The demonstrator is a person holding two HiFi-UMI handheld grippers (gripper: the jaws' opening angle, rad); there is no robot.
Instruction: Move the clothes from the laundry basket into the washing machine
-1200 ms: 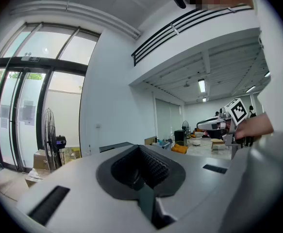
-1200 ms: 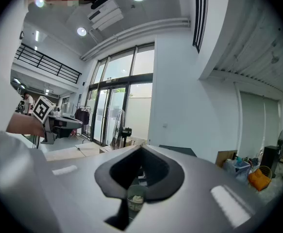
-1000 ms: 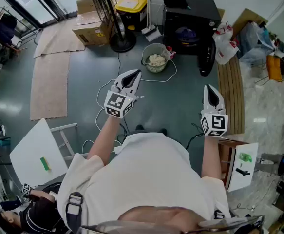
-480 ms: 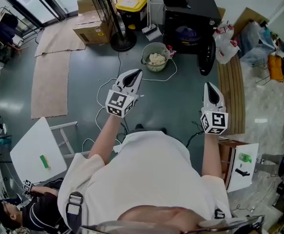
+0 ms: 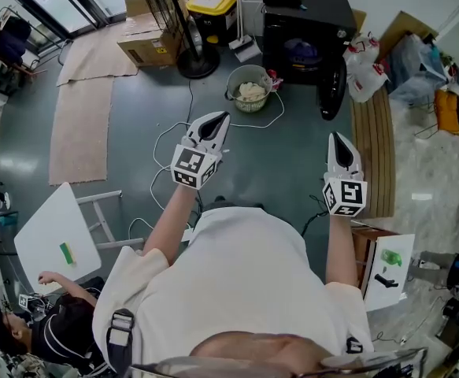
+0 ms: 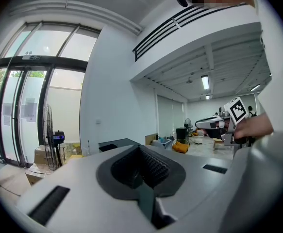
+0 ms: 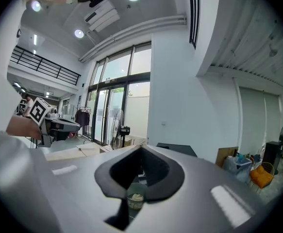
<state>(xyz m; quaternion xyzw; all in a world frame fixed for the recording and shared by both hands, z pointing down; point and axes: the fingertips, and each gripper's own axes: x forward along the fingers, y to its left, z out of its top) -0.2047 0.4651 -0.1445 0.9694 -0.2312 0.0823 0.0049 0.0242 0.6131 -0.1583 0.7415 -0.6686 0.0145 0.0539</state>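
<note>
The left gripper [image 5: 216,120] and the right gripper [image 5: 337,138] both have their jaws closed together with nothing between them, held side by side and well apart in front of the person. The laundry basket [image 5: 249,109] stands on the grey floor [image 5: 127,140] well ahead of both, untouched, with pale clothes [image 5: 251,93] heaped inside. Just beyond it is the black washing machine [image 5: 304,6], its door [image 5: 331,89] swung open

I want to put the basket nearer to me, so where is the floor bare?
The grey floor is bare on your side of the white cable that loops by the round pale basket of clothes, up to the slatted wooden platform. It is crowded around the black washing machine.
</note>
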